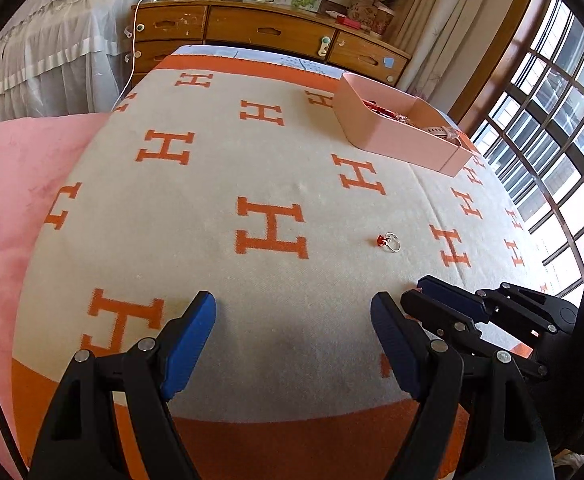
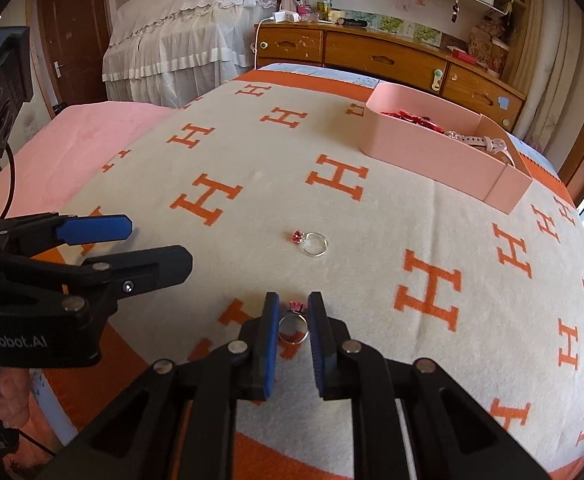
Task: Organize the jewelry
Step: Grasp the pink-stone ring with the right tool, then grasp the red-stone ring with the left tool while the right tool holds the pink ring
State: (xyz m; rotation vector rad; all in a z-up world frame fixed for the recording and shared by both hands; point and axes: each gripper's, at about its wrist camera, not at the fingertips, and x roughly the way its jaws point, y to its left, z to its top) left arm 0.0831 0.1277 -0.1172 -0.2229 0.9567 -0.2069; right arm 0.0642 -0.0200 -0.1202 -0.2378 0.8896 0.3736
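A silver ring with a red stone [image 1: 388,241] lies loose on the cream blanket with orange H marks; it also shows in the right wrist view [image 2: 312,243]. A second silver ring with a pink-red stone [image 2: 293,325] sits between the jaws of my right gripper [image 2: 293,312], which are closed in on its band just above the blanket. My left gripper [image 1: 294,308] is open and empty, low over the blanket to the left of the right gripper [image 1: 424,292]. A pink box [image 1: 402,130] at the far right holds red jewelry and a pale watch strap; it also shows in the right wrist view [image 2: 444,144].
The blanket [image 2: 251,168] covers a bed, with a pink sheet [image 1: 15,184] on its left side. A wooden dresser [image 2: 380,60] with clutter stands behind the bed. A lace-covered piece of furniture [image 2: 179,32] is at the back left. Windows [image 1: 552,120] run along the right.
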